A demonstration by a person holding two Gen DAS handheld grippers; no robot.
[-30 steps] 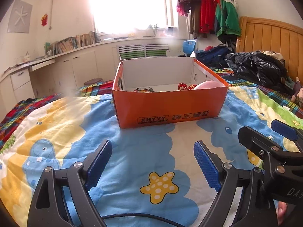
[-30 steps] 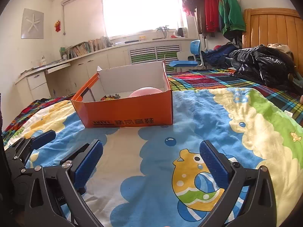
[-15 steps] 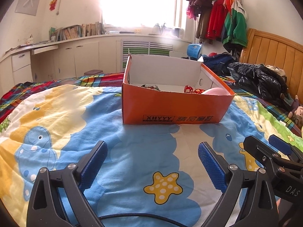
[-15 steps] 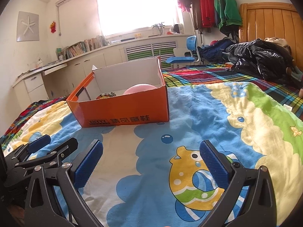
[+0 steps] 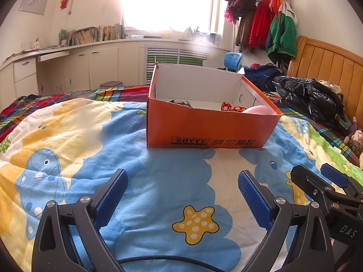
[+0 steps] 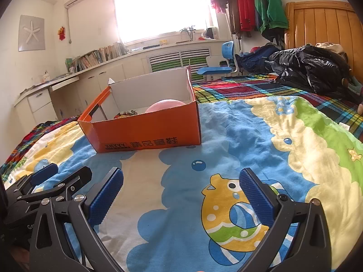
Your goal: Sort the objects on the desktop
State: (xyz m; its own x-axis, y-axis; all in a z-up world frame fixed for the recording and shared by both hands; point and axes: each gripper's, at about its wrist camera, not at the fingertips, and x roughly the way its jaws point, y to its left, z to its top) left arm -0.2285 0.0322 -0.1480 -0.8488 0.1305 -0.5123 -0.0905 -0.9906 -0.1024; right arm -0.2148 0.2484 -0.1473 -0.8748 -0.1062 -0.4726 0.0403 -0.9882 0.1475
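You're holding left gripper and right gripper over bedspread, jaws apart, gripping nothing. Orange box sitting at 12 o'clock, already holding pink bowl and small bits. No loose items showing; sorting looking near done.

Home bedroom: bed under cartoon-print quilt, wooden headboard, jackets on a rack, books lining the windowside tabletop.
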